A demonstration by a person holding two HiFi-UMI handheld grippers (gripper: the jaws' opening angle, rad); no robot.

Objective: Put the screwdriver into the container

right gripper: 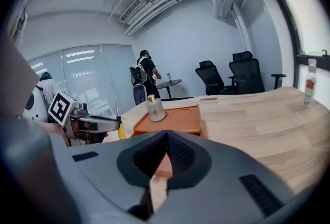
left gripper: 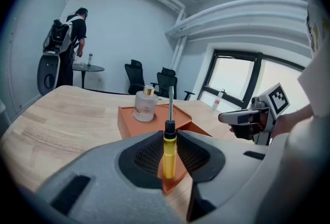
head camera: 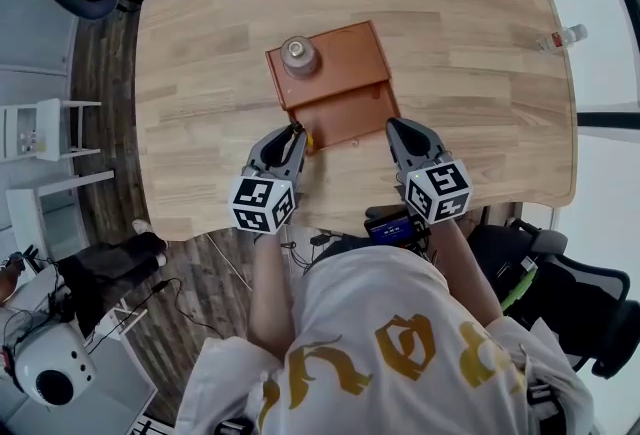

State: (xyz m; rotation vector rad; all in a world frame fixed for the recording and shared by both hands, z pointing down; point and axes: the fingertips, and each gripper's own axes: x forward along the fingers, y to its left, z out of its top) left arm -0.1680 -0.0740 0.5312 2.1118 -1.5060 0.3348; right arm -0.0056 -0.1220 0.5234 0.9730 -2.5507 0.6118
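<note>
An orange container (head camera: 345,73) sits mid-table, with a glass bottle (head camera: 299,55) on its raised back part and an open tray in front. My left gripper (head camera: 295,135) hovers at the tray's near left corner, shut on a yellow-handled screwdriver (left gripper: 169,152). The screwdriver stands upright with its shaft pointing up past the bottle (left gripper: 145,106). My right gripper (head camera: 396,130) is at the tray's near right corner, shut with nothing between its fingers. In the right gripper view its tips (right gripper: 166,134) meet before the container (right gripper: 180,120), and the left gripper (right gripper: 105,124) shows at the left.
The wooden table (head camera: 200,73) holds a small clear bottle (head camera: 562,38) at its right edge. An office chair (head camera: 590,313) stands beside the person's right. In the room behind, a person (left gripper: 67,48) stands by a round table with black chairs.
</note>
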